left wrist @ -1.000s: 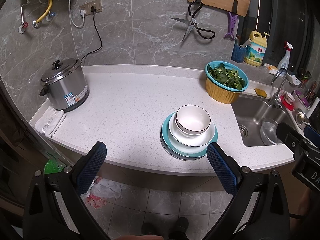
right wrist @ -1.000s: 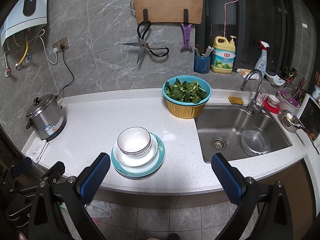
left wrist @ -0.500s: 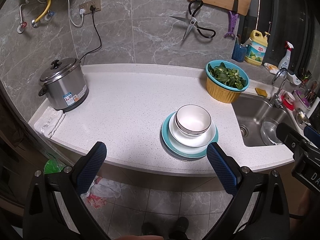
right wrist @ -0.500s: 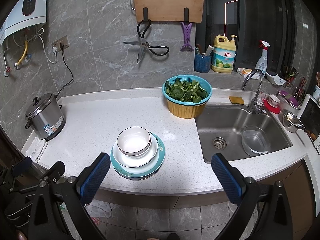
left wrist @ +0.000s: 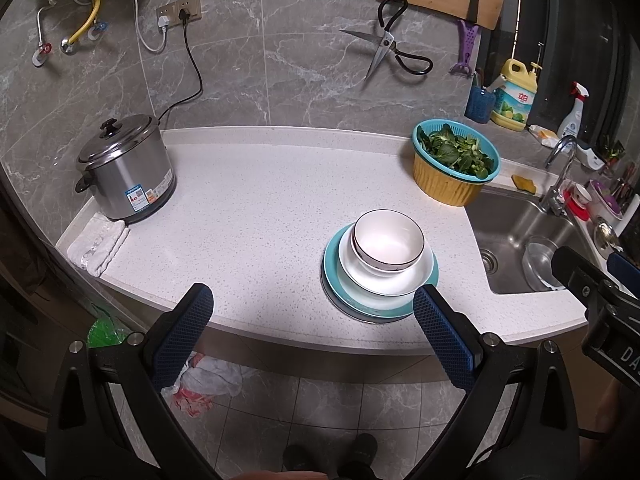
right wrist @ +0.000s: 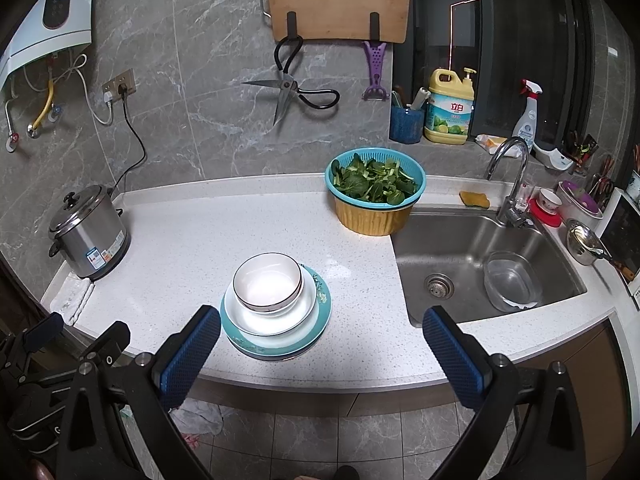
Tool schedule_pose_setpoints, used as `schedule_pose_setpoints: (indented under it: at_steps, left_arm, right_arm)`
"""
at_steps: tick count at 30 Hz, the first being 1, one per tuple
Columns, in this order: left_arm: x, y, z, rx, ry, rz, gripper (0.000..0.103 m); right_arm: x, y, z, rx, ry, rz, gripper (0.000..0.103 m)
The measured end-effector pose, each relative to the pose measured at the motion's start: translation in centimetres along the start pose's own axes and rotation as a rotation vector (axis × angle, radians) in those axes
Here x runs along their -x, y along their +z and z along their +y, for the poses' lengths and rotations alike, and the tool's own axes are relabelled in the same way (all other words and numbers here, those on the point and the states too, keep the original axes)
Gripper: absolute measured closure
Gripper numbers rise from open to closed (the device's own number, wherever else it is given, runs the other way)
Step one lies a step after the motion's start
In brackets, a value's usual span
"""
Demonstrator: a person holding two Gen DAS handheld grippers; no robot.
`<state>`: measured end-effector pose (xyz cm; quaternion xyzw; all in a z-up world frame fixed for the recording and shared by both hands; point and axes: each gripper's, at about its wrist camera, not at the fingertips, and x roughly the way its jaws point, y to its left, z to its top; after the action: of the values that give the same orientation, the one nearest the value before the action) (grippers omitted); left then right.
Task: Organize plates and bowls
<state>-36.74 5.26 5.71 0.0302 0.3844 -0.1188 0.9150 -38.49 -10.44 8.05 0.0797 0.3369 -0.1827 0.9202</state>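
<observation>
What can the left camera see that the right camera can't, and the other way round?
Only the left wrist view shows the green bag on the floor under the counter edge. Only the right wrist view shows the white water heater on the wall with its lit display, and the whole sink with its drain. Both show the bowl stacked on the plates, the rice cooker, the basket of greens, the hanging scissors, and open blue tongs.
</observation>
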Motion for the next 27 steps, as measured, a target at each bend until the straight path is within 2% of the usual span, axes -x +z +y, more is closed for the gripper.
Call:
schedule_pose_setpoints:
  at_steps: [27]
  left_arm:
    - [-1.06, 0.21, 0.59, -0.004, -0.002, 0.005, 0.001]
  right_arm:
    - [-0.26, 0.34, -0.04, 0.004, 0.003, 0.004, 0.000]
